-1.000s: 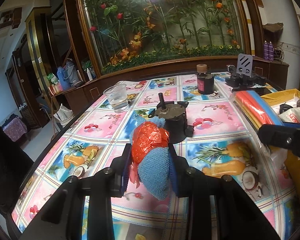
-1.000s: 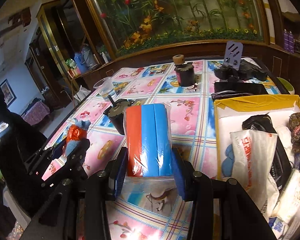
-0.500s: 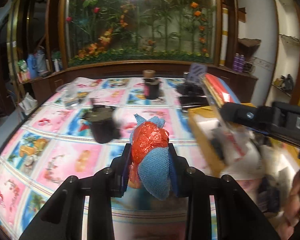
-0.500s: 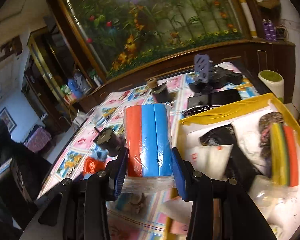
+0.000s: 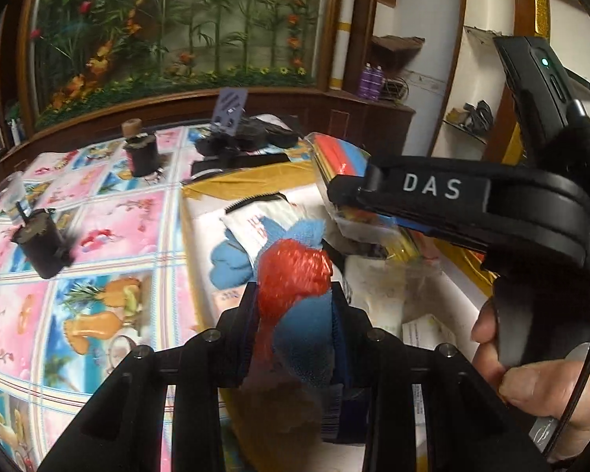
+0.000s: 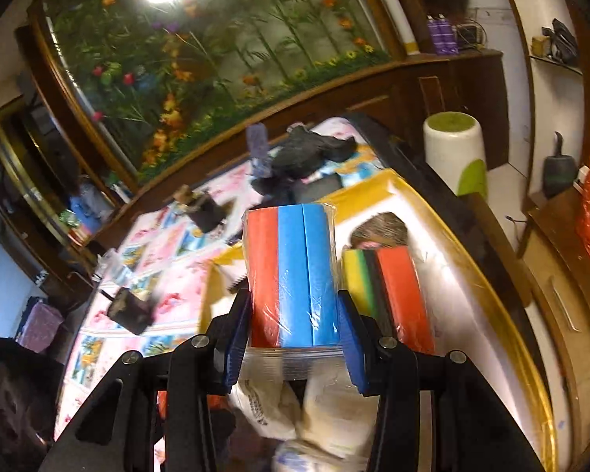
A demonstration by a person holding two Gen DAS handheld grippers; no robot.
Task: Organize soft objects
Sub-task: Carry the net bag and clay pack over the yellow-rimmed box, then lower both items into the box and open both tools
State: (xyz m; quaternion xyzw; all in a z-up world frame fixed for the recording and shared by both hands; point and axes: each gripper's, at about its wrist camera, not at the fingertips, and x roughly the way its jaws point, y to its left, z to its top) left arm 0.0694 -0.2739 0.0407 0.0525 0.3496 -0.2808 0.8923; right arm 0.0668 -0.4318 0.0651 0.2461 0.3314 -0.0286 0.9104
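While the left gripper (image 5: 295, 314) pinches a blue cloth bundle (image 5: 301, 338), the right gripper (image 6: 293, 334) clamps an upright sponge pack (image 6: 293, 275).

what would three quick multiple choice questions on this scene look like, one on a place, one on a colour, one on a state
1. Where does the second sponge pack, the yellow, green, black and red one, lie?
A. in the yellow-rimmed box
B. on the tablecloth
C. on the shelf

2. What colours are the sponges in the pack held by the right gripper?
A. green and white
B. red and blue
C. yellow and black

3. How does the left gripper stand?
A. open and empty
B. shut with nothing in it
C. shut on a blue cloth bundle with red netting

Answers:
1 A: it rests inside the yellow-rimmed box among the white bags.
2 B: one red sponge beside blue ones under clear wrap.
3 C: both pads press the blue cloth bundle from the sides.
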